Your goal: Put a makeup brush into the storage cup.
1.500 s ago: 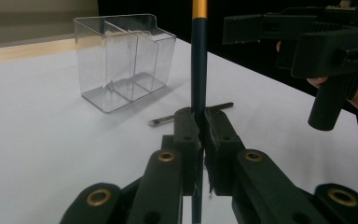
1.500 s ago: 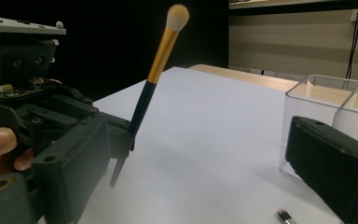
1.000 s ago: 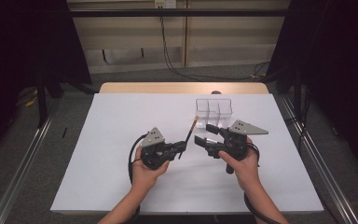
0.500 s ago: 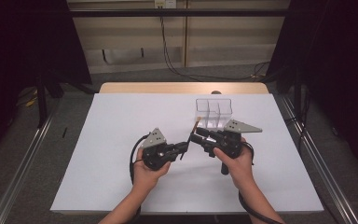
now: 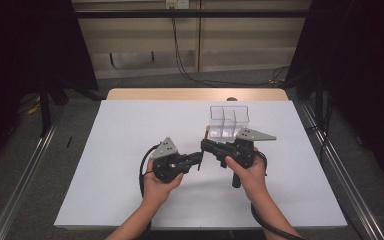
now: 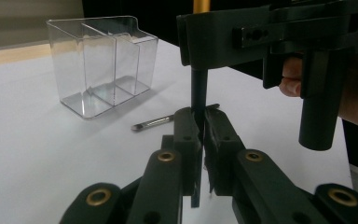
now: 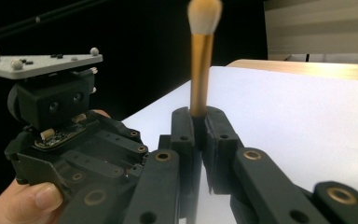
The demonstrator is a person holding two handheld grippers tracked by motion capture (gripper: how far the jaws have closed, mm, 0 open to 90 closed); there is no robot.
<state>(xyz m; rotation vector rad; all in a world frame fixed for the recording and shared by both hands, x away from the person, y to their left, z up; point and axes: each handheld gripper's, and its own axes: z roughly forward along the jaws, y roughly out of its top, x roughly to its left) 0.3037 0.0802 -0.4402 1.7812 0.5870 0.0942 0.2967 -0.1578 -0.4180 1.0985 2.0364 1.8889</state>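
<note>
A makeup brush (image 5: 207, 134) with a black handle (image 6: 198, 88), a gold ferrule (image 7: 200, 70) and pale bristles stands nearly upright above the table's middle. My left gripper (image 5: 200, 159) is shut on the low end of the handle, its jaws (image 6: 201, 116) pinching the black shaft. My right gripper (image 5: 204, 145) faces it from the right. Its jaws have just been closing and now clamp the brush just under the ferrule (image 7: 199, 116). A clear plastic organizer (image 5: 229, 121) with several compartments stands just behind the right gripper.
The white table top (image 5: 130, 130) spreads wide on the left and in front of the hands. A thin silver-and-dark stick (image 6: 175, 120) lies flat on the table in front of the organizer (image 6: 102, 65). Dark curtains and metal rails flank the table.
The right gripper's jaws have closed onto the brush that the left gripper holds. The right hand shifted slightly left toward it. The left hand stayed put.
</note>
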